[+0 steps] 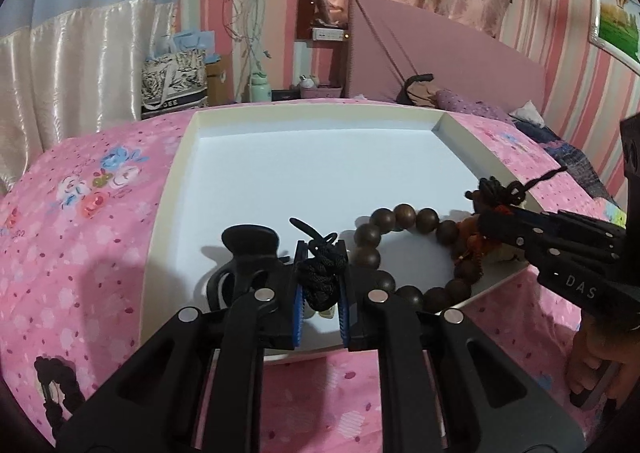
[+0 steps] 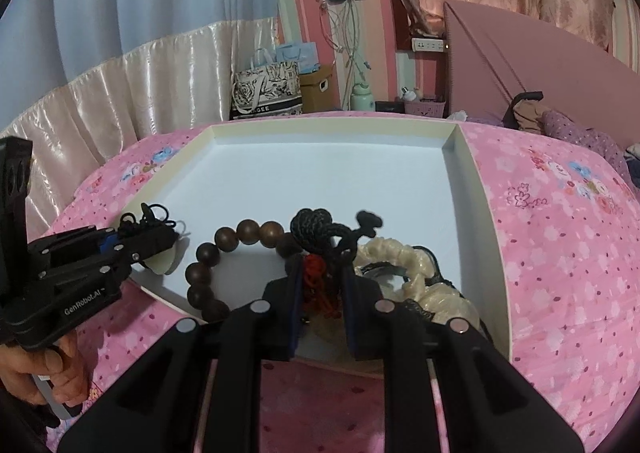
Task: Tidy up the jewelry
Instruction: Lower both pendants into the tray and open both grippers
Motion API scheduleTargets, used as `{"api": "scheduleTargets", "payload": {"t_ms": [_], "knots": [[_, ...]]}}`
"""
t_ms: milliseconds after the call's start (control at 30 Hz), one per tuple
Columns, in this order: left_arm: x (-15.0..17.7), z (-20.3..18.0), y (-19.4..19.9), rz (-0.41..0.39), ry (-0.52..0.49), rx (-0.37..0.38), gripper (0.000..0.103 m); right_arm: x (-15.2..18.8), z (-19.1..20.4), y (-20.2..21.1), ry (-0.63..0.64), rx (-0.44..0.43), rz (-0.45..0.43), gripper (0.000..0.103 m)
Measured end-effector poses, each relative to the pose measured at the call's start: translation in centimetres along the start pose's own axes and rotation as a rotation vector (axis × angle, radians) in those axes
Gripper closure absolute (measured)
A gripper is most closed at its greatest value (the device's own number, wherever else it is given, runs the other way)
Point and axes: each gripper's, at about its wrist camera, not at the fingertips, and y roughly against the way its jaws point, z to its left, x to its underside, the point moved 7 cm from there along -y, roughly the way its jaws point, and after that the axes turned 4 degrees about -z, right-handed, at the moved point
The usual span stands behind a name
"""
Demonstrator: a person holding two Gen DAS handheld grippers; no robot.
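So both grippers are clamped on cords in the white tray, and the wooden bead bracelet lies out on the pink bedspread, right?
Not quite. The left gripper and right gripper do clamp cords, but the wooden bead bracelet lies inside the white tray, not on the pink bedspread. The right wrist view shows it.

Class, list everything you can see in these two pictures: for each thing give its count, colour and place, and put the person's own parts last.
Tray: one, white, on the bed.
Bead bracelet: one, dark brown, near edge of the tray.
Black cord: one, between the left gripper's fingers.
Red and black knot: one, between the right gripper's fingers.
Cream bundle: one, tray's near right corner.
Bedspread: one, pink floral, under the tray.
Tote bag: one, black and white, beyond the bed.
Left gripper: black, shut on cord.
Right gripper: black, shut on knot.
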Motion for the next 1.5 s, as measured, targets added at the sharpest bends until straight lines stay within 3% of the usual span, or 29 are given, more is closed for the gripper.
{"api": "scheduleTargets", "payload": {"t_ms": [233,367,600,733,1033,1200,1400,1500], "knots": [[0.1,0.2,0.2,-0.004,0.003,-0.017,0.088,0.1,0.3,0.3,0.021,0.009,-0.004,0.085],[-0.1,-0.3,0.6,-0.025,-0.028,-0.039,0.068,0.0,0.3,0.3,0.016,0.011,-0.004,0.085],[-0.3,0.3,1.3,-0.052,-0.007,-0.056,0.065,0.0,0.3,0.5,0.018,0.016,-0.013,0.083],[-0.4,0.2,1.6,-0.064,-0.016,-0.063,0.049,-0.1,0.0,0.6,0.005,0.023,-0.019,0.082],[-0.5,0.9,2.0,-0.080,0.013,-0.082,0.035,-0.1,-0.7,1.2,-0.009,0.032,-0.042,0.068],[-0.6,0.9,2.0,-0.087,0.012,-0.085,0.030,-0.2,-1.0,1.4,-0.020,0.049,-0.054,0.049],[-0.9,1.4,3.0,-0.110,0.039,-0.073,0.030,-0.6,-1.8,2.4,-0.044,0.061,-0.077,0.049],[-2.2,3.0,4.7,-0.152,0.058,-0.104,0.026,-1.2,-2.4,3.4,-0.066,0.060,-0.103,0.047]]}}
